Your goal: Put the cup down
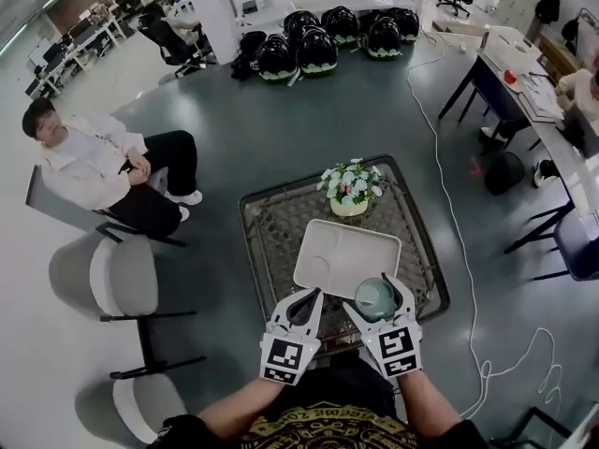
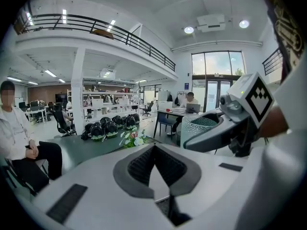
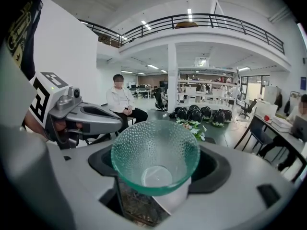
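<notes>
Right gripper clamps the glass cup; left gripper, beside it, sits closed, empty. Releasing high above the tray ahead could topple or crack it.

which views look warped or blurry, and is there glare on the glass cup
Head view: fisheye, the floor curves toward the edges; even light, soft shadows. Left gripper view: strong bowing, black corners, the left tongs loom large. Right gripper view: same bowing; the glass cup is sharp, with only a faint sheen.
</notes>
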`<state>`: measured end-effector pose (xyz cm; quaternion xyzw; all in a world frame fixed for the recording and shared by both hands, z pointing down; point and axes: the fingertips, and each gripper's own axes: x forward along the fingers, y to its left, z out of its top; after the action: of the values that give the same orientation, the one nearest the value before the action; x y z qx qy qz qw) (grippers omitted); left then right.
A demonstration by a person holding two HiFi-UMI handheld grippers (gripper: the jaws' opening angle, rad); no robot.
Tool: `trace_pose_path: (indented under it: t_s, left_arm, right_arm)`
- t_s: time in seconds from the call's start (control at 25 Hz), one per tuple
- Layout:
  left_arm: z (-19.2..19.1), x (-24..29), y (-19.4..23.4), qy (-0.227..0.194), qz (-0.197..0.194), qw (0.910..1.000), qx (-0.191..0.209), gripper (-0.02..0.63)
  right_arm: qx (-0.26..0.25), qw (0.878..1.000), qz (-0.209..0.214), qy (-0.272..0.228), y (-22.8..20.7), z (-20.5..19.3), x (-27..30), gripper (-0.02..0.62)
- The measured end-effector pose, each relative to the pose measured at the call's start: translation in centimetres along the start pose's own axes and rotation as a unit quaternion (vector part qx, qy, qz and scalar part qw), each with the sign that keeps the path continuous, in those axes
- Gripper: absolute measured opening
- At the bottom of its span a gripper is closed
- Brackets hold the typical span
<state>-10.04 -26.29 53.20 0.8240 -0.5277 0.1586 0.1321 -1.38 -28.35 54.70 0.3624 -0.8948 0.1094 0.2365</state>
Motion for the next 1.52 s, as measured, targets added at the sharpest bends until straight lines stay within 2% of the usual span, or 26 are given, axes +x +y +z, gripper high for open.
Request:
trace_pose_path:
  t_s: [0.4, 0.96, 1.52]
  left_arm:
    - [-2.0, 5.7, 0.4, 0.03, 0.018, 0.9994, -0.004, -0.003]
    - [-7.3, 10.9, 1.2, 0.078, 0.038, 0.996, -0.021, -0.003]
    - [-11.6, 14.2, 1.1, 0.112, 0.029, 0.9928, -0.032, -0.003]
  right_arm:
    - [-0.005, 1.0, 0.016, 0.007, -2.9, -2.0, 3.7, 0.393]
    - [-0.003, 1.0, 0.022, 0.0, -5.4, -6.3, 8.7, 0.393]
    - [0.006, 1.0, 0.013, 0.001, -6.6, -10.8, 12.2, 0.393]
